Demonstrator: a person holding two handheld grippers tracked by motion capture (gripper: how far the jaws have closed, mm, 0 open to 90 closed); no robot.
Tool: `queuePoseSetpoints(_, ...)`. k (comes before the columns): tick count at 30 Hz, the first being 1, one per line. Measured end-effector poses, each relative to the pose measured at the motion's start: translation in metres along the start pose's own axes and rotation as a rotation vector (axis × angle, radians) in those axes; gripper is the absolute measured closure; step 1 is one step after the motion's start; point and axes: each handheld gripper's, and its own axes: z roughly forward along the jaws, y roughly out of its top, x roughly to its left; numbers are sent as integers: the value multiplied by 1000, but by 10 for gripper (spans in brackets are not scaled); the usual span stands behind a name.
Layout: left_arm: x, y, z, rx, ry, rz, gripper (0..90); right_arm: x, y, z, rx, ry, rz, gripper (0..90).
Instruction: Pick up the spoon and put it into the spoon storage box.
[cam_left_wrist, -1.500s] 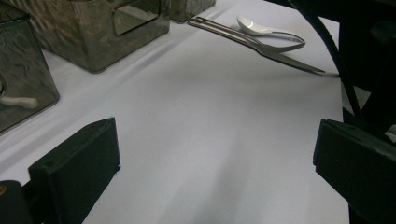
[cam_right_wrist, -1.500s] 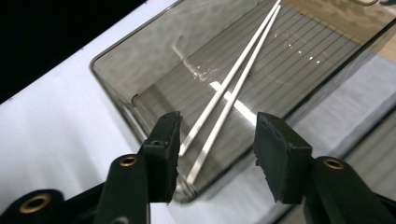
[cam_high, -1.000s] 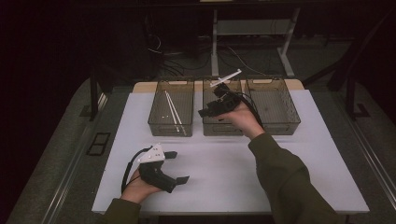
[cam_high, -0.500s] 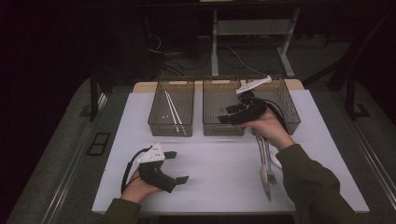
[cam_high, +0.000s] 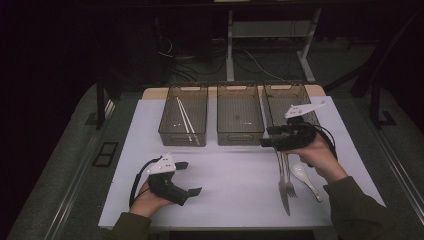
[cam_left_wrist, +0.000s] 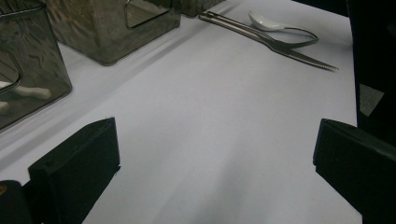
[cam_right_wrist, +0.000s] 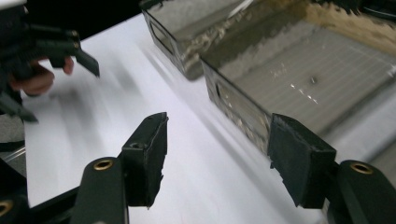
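1. Hovering over the near end of the right-hand bin (cam_high: 289, 102), the right gripper (cam_high: 266, 142) carries nothing; its jaws stand apart with only white table (cam_high: 235, 175) between them in the right gripper view.
2. Just on the person's side of that bin lie the pieces being sorted: a fork (cam_high: 289, 175), a knife (cam_high: 282, 187) and a white spoon (cam_high: 305, 175), bunched together and touching or nearly so. The left gripper view shows them far off, the knife (cam_left_wrist: 299, 58) with its toothed edge and the spoon (cam_left_wrist: 271, 23) behind it.
3. Resting on the table near its front edge, well to the left of that bin, the left gripper (cam_high: 192, 177) has its jaws released and wide, grasping nothing.
4. Three bins stand in a row; the left bin (cam_high: 182, 117) holds chopsticks (cam_high: 186, 120), the middle bin (cam_high: 239, 117) looks bare (a speck or two aside).
5. Handling, as a judgement: the metal fork and knife should be stiff, thin, fairly light and slippery, lying flat on the table, so a pinch across the handle near its middle seems safest. The spoon looks like plastic or ceramic; its handle is the better hold, since the rounded bowl could squirt out of the pads.
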Motion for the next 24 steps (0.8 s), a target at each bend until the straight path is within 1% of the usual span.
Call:
queuePoseSetpoints(5, 0, 0, 0, -1, 2, -1, 0, -5, -30, -13, 22, -38, 23, 391)
queuePoseSetpoints(7, 1, 0, 0, 2, 2, -1, 0, -7, -41, -18, 20, -49, 39, 395)
queuePoseSetpoints(10, 1, 0, 0, 3, 6, -1, 0, -10, -55, -26, 32, -73, 55, 398)
queuePoseSetpoints(12, 0, 0, -1, 0, 8, -3, 0, -11, -63, -31, 37, -91, 62, 416)
queuePoseSetpoints(14, 0, -1, -1, -2, 10, -8, 0, -10, -70, -37, 43, -101, 65, 461)
queuePoseSetpoints(17, 0, -1, -2, 1, 12, -5, 0, -7, -81, -45, 58, -112, 67, 573)
queuePoseSetpoints(20, 0, -1, -2, -2, 14, -4, 0, -4, -93, -50, 77, -112, 69, 685)
queuePoseSetpoints(24, 1, -1, -2, 1, 16, -2, 0, 1, -108, -54, 106, -110, 68, 796)
